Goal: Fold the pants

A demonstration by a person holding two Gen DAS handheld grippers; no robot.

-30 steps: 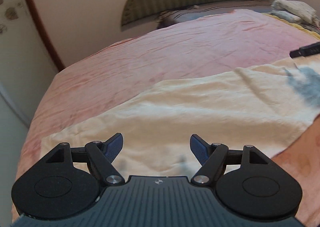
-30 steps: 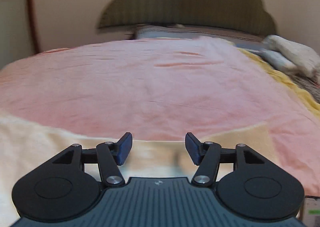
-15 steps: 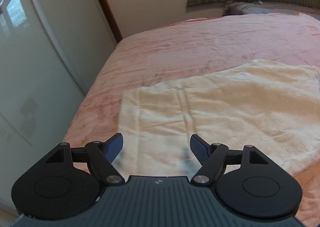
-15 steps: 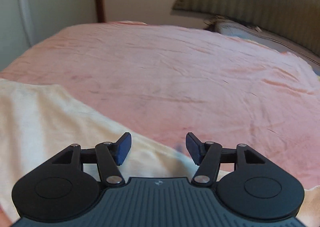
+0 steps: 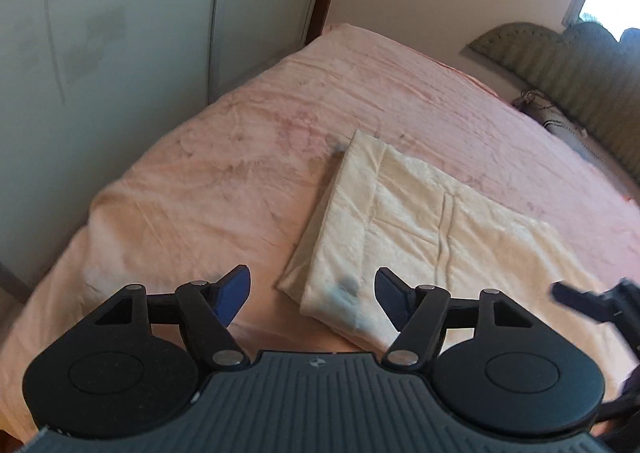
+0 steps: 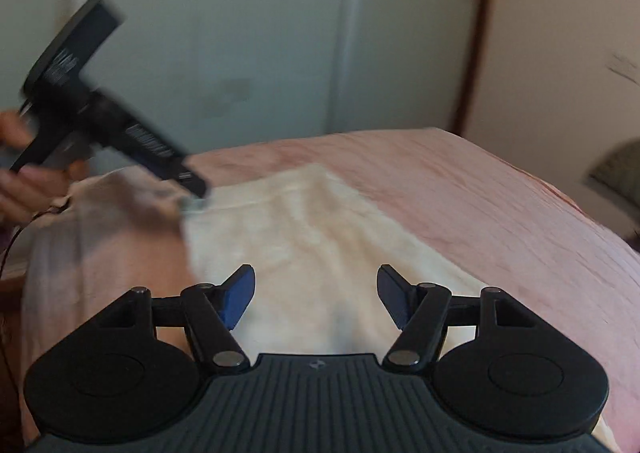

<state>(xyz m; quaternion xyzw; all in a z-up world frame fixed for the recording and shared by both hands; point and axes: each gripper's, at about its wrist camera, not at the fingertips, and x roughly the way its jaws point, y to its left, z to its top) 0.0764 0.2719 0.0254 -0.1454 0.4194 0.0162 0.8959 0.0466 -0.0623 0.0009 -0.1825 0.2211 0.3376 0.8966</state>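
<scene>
Pants, cream-coloured, soft plush fabric (image 5: 420, 221): lying flat on a pink wrinkled bedspread (image 5: 224, 181), waistband end nearest, apparently doubled leg over leg and spread ready for a crosswise fold. Left gripper, black with blue pads (image 5: 312, 293): hovers above the near corner of the waistband, jaws well apart and closing, nothing clamped between them; probably lining up to pinch that corner. Right gripper, same make (image 6: 316, 293): hovers over the cloth further along, jaws wide and opening, empty. Surroundings: pale sliding wardrobe doors (image 5: 120, 33), green padded headboard (image 5: 560, 65). Containers: none in view.
</scene>
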